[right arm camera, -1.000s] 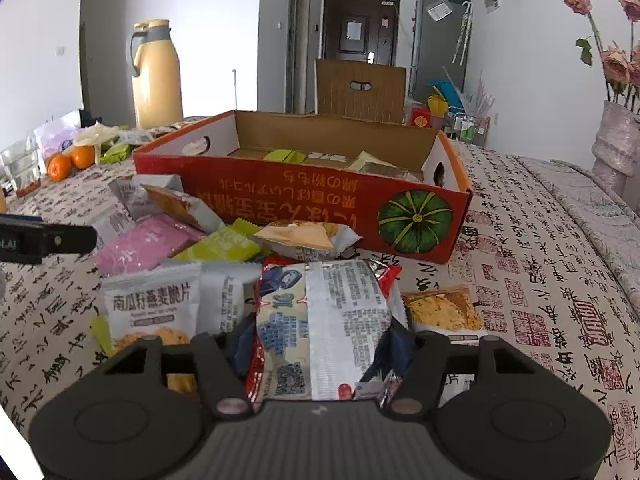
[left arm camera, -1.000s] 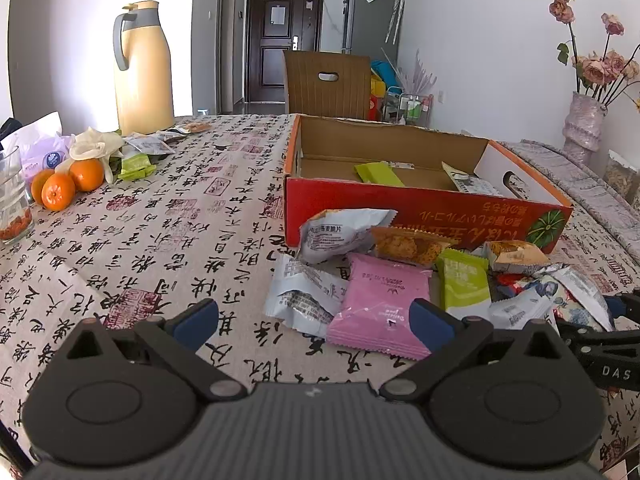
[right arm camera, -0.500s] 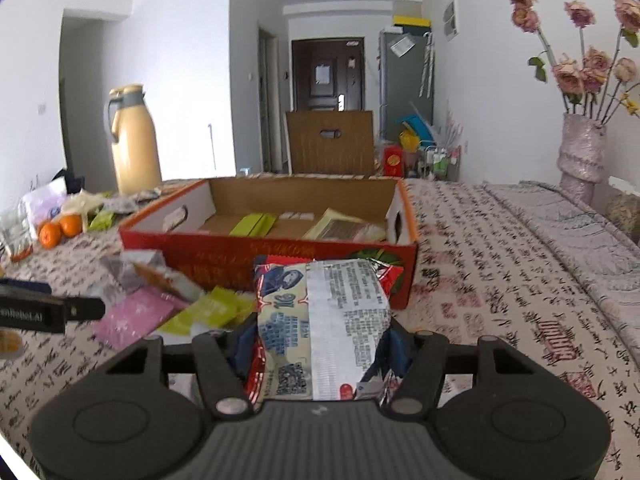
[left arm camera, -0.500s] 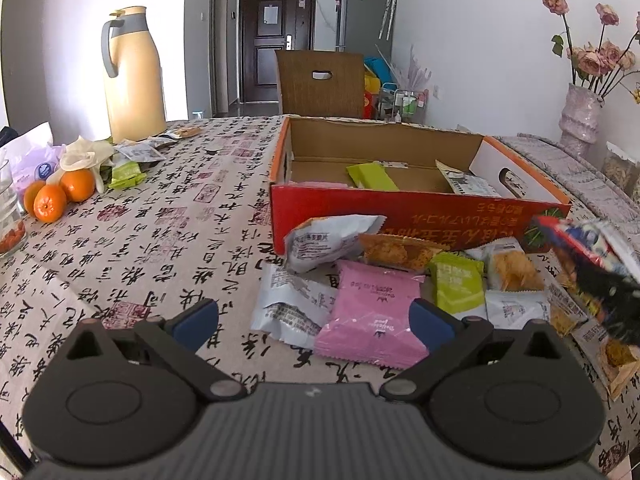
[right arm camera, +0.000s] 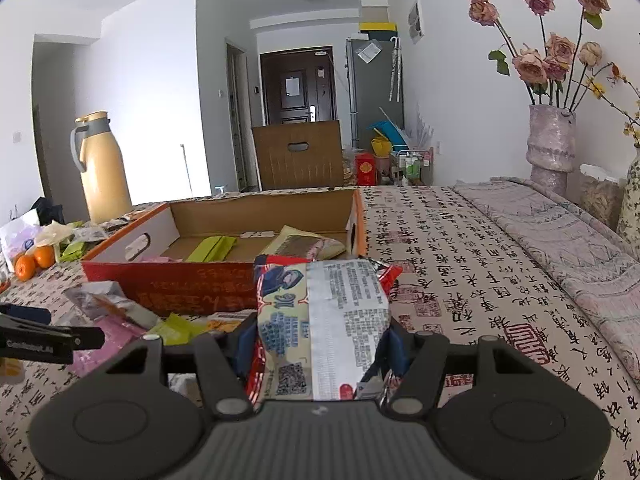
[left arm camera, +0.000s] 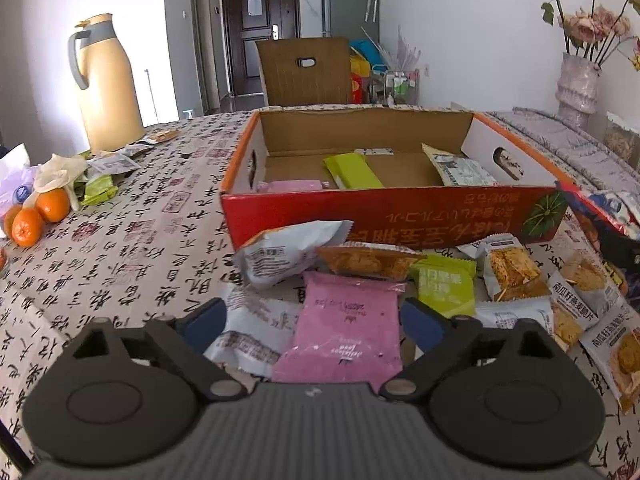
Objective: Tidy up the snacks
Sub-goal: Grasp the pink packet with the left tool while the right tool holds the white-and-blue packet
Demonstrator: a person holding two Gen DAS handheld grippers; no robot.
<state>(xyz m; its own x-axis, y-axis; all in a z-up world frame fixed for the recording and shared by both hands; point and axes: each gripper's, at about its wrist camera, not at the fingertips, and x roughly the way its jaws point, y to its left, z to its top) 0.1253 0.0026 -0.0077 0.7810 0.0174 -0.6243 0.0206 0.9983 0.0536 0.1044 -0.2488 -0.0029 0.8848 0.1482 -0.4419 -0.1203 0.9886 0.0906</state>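
An orange-red cardboard box (left arm camera: 384,216) stands open on the table, holding a green packet (left arm camera: 352,170), a pink one and a silver one. In front of it lies a heap of snack packets. My left gripper (left arm camera: 312,322) hovers over the heap with its jaws closing. A pink packet (left arm camera: 344,328) lies between its blue pads (left arm camera: 206,322), and they do not press it. My right gripper (right arm camera: 320,344) is shut on a red and silver snack packet (right arm camera: 320,320), held above the table near the box's (right arm camera: 192,284) right front corner. That packet (left arm camera: 600,216) also shows at the left wrist view's right edge.
A yellow thermos jug (left arm camera: 108,84) and oranges (left arm camera: 36,216) with wrappers sit at the far left. A vase of dried roses (right arm camera: 552,148) stands at the right. A brown chair back (left arm camera: 308,72) rises behind the box. The left gripper's finger (right arm camera: 40,340) reaches in low on the left.
My left gripper moved forward over the pink packet and its jaws narrowed a little. My right gripper rose with its packet, off the heap and toward the box's right end.
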